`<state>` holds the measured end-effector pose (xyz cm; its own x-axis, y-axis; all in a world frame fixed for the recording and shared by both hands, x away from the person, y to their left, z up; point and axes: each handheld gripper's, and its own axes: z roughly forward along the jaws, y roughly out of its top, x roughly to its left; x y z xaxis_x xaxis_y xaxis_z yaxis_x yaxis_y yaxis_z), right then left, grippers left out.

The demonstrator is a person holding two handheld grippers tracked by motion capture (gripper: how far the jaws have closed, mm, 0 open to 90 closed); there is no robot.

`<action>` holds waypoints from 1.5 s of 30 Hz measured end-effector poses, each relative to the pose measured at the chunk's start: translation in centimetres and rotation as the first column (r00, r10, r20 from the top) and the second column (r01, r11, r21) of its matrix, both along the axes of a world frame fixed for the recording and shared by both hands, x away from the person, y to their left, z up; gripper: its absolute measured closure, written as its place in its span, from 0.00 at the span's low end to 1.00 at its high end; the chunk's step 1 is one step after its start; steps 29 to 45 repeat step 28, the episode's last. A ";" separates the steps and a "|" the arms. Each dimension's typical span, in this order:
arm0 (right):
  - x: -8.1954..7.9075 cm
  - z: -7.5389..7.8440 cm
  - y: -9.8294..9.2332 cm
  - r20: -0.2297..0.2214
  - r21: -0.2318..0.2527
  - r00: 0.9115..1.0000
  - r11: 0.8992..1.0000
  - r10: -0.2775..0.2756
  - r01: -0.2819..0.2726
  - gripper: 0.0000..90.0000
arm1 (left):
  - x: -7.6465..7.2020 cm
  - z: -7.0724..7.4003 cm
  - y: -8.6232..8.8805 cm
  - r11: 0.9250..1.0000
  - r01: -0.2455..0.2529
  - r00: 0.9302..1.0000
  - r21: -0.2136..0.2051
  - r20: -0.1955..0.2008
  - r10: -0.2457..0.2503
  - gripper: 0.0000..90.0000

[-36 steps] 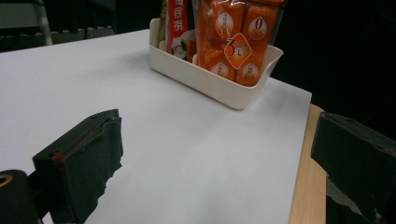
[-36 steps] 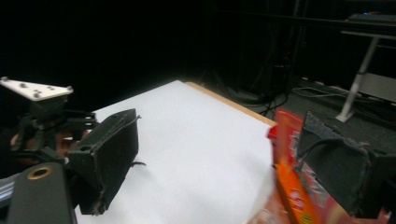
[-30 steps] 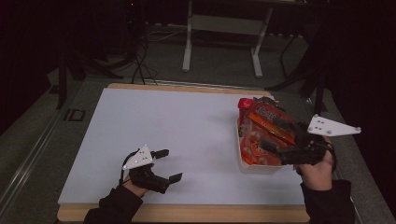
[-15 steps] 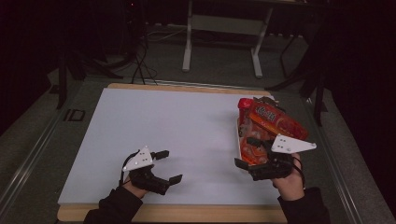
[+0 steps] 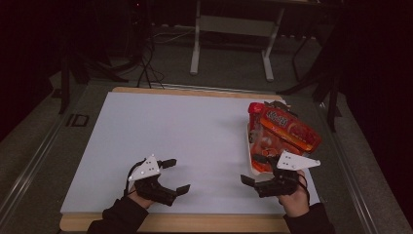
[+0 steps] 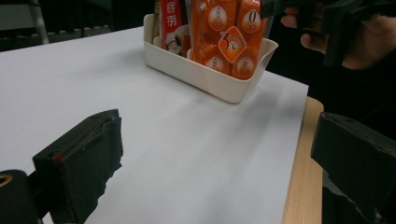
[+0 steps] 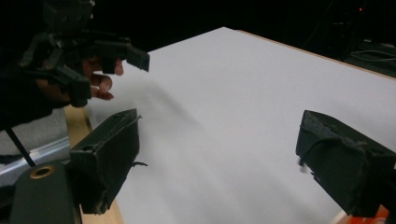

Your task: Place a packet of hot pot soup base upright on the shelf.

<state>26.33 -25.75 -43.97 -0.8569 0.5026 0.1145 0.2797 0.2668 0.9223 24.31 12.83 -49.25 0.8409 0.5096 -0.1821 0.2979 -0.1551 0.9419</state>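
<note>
Left gripper: the left gripper [image 5: 174,174] sits low near the front edge of the white table [image 5: 185,131]; its jaws are wide apart and hold nothing.
Right gripper: the right gripper [image 5: 254,169] hangs just in front of the tray; its jaws are wide apart too, with nothing between them; in its own view it looks across the bare table toward the other hand.
Tray: the cream tray [image 6: 205,74] stands at the right side of the table, near the right edge; it is full of snack packs.
Snack packs: the orange and red snack packs [image 5: 282,129] stand up in the tray, and one long red pack lies across the top.
What could go wrong: the top pack looks loose, so a bump from the right gripper could push it off; the tray is close to the table edge, so a hard push could slide it over; the shiny packs may slip out of a weak pinch.
</note>
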 end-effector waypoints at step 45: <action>-0.3 -2.5 -0.4 -0.019 -0.047 1.000 0.999 0.023 -0.024 0.14 | -0.3 -0.7 -0.2 1.000 0.020 1.000 0.012 0.013 -0.020 0.03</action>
